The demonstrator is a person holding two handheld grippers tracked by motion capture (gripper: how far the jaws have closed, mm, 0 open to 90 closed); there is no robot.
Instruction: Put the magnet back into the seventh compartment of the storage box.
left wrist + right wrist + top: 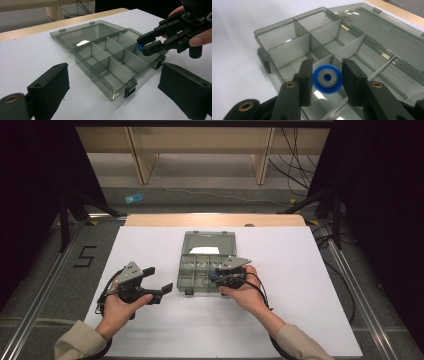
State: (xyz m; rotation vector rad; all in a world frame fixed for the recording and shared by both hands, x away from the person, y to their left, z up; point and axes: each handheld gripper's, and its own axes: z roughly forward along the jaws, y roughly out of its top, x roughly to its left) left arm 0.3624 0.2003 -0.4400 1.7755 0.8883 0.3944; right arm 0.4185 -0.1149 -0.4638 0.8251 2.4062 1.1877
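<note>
While clamped between the right gripper's [325, 81] jaws, blue disc [327, 79] above the compartment box [284, 37].

White surface [150, 330] with wooden far edge; beyond, grey floor, a blue scrap [133, 198], black cables [295, 170].

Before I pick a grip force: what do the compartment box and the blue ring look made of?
The compartment box looks like smoke-tinted clear plastic, glossy: you see through its walls and they catch reflections. The blue ring, held between the right gripper pads, looks like smooth moulded plastic with a dull grey, possibly metal, centre.
</note>
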